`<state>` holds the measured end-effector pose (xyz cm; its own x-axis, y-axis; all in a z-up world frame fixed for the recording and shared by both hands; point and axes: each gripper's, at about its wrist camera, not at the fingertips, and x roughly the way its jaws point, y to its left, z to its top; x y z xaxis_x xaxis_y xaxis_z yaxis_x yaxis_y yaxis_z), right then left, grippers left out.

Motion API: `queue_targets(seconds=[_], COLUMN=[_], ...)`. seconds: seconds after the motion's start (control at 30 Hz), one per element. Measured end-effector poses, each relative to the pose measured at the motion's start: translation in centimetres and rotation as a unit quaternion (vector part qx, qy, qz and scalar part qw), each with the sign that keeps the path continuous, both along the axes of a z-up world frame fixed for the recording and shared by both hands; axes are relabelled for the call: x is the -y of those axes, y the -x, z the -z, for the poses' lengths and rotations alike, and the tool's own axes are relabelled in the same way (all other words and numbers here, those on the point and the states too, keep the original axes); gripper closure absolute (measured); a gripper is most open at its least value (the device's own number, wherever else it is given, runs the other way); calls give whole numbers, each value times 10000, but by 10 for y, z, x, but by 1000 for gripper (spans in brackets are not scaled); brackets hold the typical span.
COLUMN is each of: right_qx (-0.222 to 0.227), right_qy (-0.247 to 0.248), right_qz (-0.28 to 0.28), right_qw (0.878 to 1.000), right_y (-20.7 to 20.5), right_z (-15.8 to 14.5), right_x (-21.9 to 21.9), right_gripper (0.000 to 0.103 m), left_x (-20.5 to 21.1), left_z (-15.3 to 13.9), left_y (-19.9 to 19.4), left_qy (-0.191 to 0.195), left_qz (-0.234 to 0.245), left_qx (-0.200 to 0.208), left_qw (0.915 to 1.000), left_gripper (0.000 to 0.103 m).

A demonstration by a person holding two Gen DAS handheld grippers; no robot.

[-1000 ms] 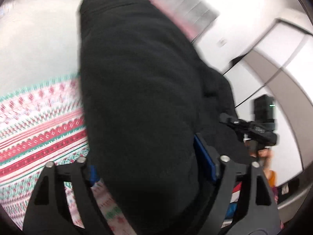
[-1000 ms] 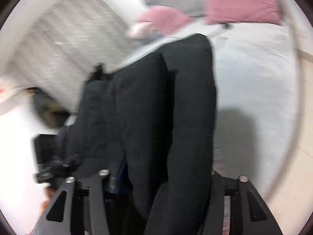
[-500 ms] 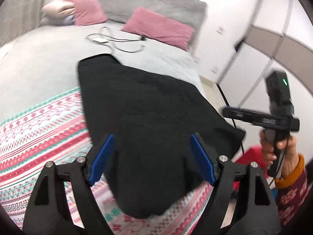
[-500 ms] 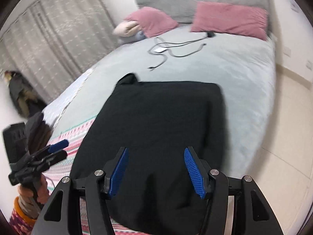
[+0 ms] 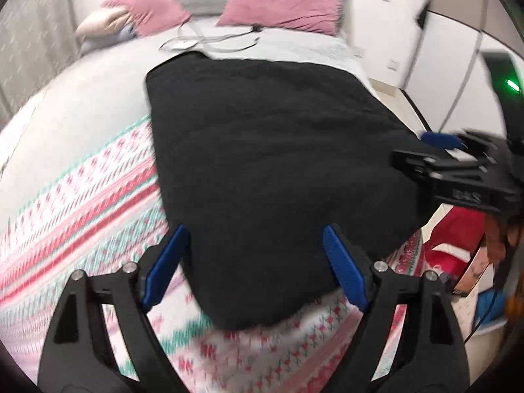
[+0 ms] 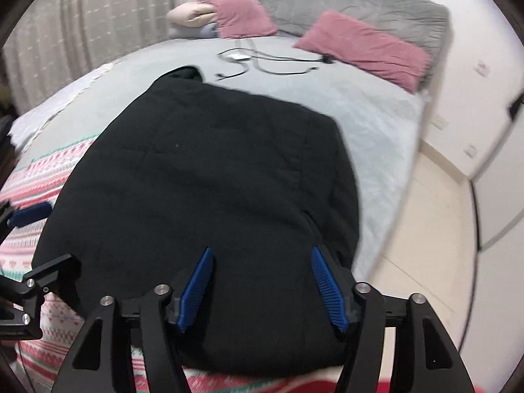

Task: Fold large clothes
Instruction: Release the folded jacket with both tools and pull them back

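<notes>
A large black garment (image 5: 271, 150) lies spread flat on the bed, its near edge on the patterned blanket (image 5: 82, 203). My left gripper (image 5: 254, 229) hovers over the garment's near end. Its jaws are opening and the blue pads (image 5: 163, 262) stand apart without pressing the cloth. My right gripper (image 6: 262, 251) hangs above the same garment (image 6: 203, 170) near its right side, jaws also opening, pads (image 6: 329, 288) clear of the fabric. The right gripper (image 5: 439, 150) shows at the right edge of the left wrist view. In the right wrist view the left gripper (image 6: 36, 239) sits at the left edge.
Two pink pillows (image 6: 363, 46) and a grey headboard cushion (image 6: 344, 3) lie at the bed's far end, with a cable (image 6: 255, 60) on the grey cover (image 6: 370, 121). A curtain (image 6: 82, 26) hangs at left. Pale floor (image 6: 425, 229) and white wardrobe doors (image 5: 452, 49) are at right.
A second ago both grippers held the black garment up, filling both views. It now lies flat on the bed, released, and both grippers have opened and come lower over it.
</notes>
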<state>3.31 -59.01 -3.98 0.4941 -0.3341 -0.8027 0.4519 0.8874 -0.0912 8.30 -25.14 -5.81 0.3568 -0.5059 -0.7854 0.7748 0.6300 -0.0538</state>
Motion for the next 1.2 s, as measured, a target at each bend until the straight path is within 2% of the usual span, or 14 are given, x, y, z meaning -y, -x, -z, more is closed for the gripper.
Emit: queue_targets(seconds=[0.1, 0.17, 0.23, 0.4, 0.53, 0.67, 0.83, 1.2], right_qx=[169, 111, -28, -123, -165, -66, -222, -250], right_qy=[-148, -56, -118, -398, -96, -225, -178, -223], right_qz=[228, 396, 538, 773, 584, 419, 405, 482], right_qw=[9995, 9991, 9985, 9961, 9981, 9988, 9988, 9983], right_y=[18, 28, 36, 54, 56, 55, 51, 51], right_z=[-13, -17, -16, -9, -14, -13, -4, 0], right_x=[-10, -20, -28, -43, -58, -64, -65, -64], right_gripper=[21, 18, 18, 18, 17, 17, 17, 17], left_x=[-16, -21, -26, -38, -40, -45, -47, -49], left_z=[-6, -8, -10, -15, -13, -9, -4, 3], left_y=[12, 20, 30, 49, 59, 64, 62, 59], left_qy=[-37, -171, -284, -342, -383, -439, -487, -534], left_qz=[-343, -551, -760, -1142, -1287, -1563, -1597, -1691], left_qx=[-204, -234, -182, -139, -189, -143, -213, -324], left_qw=[9992, 9981, 9965, 9928, 9908, 9866, 9857, 9836], left_gripper=[17, 13, 6, 4, 3, 3, 3, 3])
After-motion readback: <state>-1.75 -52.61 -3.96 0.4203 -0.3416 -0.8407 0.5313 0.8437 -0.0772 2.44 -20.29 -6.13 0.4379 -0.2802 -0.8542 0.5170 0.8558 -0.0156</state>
